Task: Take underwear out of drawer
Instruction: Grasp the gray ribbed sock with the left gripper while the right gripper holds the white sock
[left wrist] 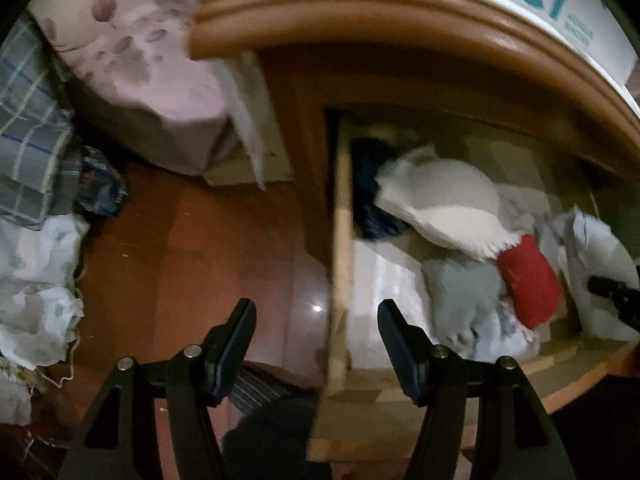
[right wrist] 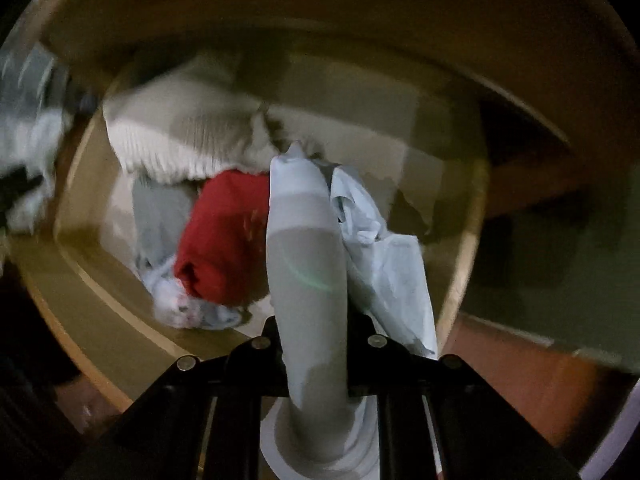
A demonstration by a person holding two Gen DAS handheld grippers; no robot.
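A pale grey-and-white underwear piece (right wrist: 308, 256) is clamped in the right gripper (right wrist: 316, 364) above the open drawer (right wrist: 68, 280), while the left gripper (left wrist: 316, 316) is held half-open and empty at the drawer's near corner.

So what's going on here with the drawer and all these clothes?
A person with a gripper in each hand is pulling clothes from an open wooden drawer. The right gripper is shut on a pale grey-and-white garment, which hangs from it above the drawer. The left gripper is open and empty, over the drawer's left edge. A red folded cloth, a cream knitted piece and other laundry lie inside.
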